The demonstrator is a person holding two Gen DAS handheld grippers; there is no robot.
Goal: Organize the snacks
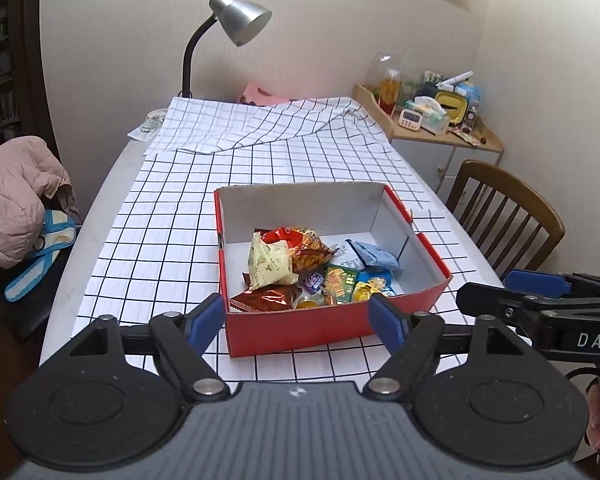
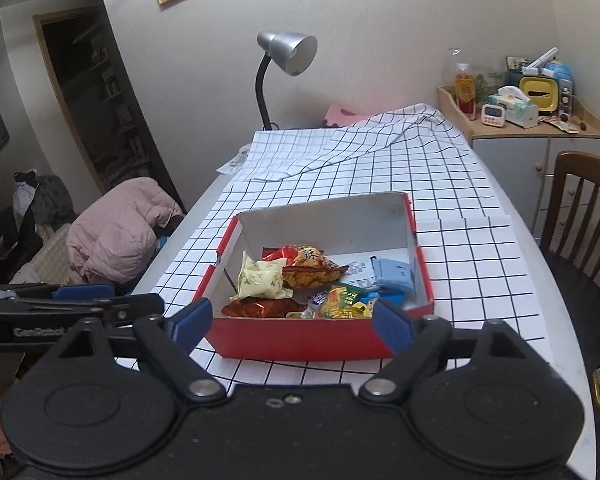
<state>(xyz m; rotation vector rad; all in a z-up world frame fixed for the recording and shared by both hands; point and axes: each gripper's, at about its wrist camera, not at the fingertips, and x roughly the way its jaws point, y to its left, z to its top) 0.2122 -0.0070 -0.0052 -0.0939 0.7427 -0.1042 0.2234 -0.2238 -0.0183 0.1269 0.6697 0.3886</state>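
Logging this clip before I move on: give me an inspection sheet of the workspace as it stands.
Surface: table under a white grid-pattern cloth, its far end folded back.
Job's things: red box, open-topped, on the cloth; snack packets piled inside toward its near wall, none seen loose on the cloth.
Clutter: glass item at the far left corner of the table.
Grippers: left tongs and right tongs both open, empty, short of the box's near wall.
Cables: nothing seen.
Surroundings: silver desk lamp, pink jacket left, wooden chair right, crowded side cabinet.
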